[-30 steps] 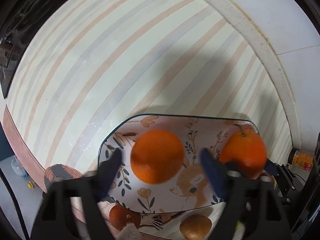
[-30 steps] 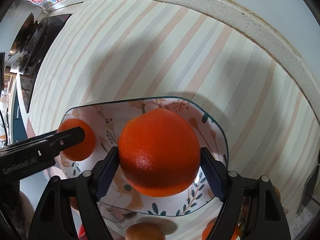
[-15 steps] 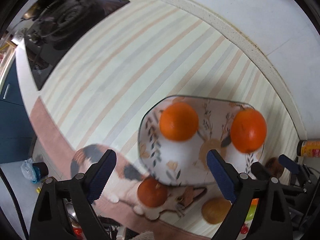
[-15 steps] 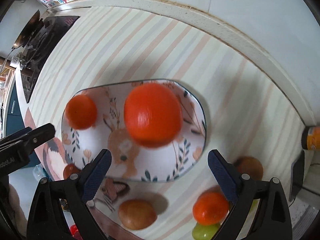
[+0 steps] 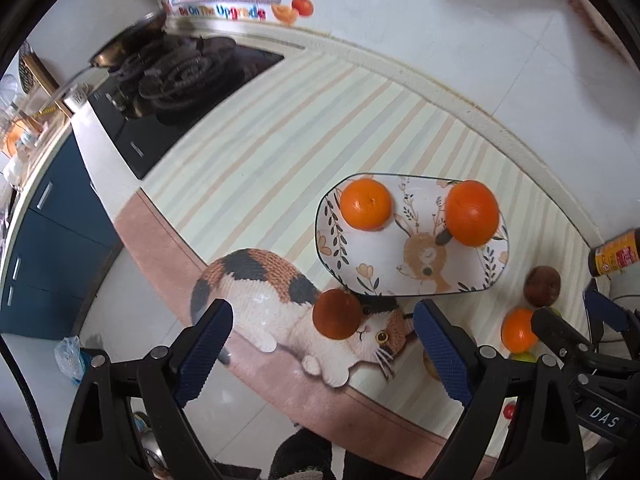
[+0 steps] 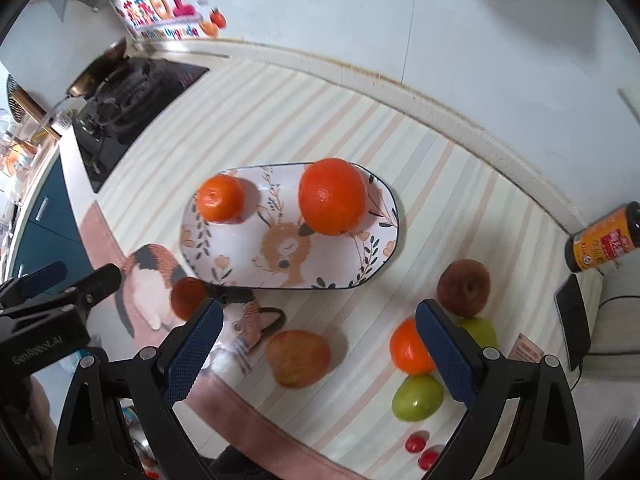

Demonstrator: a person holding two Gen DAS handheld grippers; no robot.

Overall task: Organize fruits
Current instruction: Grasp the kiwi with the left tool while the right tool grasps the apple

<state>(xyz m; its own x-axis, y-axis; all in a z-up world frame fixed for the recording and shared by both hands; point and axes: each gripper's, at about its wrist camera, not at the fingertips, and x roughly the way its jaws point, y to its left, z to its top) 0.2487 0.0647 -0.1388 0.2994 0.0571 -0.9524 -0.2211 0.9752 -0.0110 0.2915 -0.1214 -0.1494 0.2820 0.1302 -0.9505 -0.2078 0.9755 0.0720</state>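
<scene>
Two oranges on plate (image 6: 384, 236): small orange (image 6: 221, 198) at left end, big orange (image 6: 333, 202) at right. Left on desk (image 6: 460, 184): third orange (image 6: 408, 346), apples, green fruit, partly hidden by fingers. Left hand-held gripper (image 5: 322, 344) and right hand-held gripper (image 6: 318, 344) wide open, empty.

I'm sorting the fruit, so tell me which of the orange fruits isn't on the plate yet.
The small orange lying on the striped mat beside the green fruits; the other two oranges sit on the plate.
</scene>
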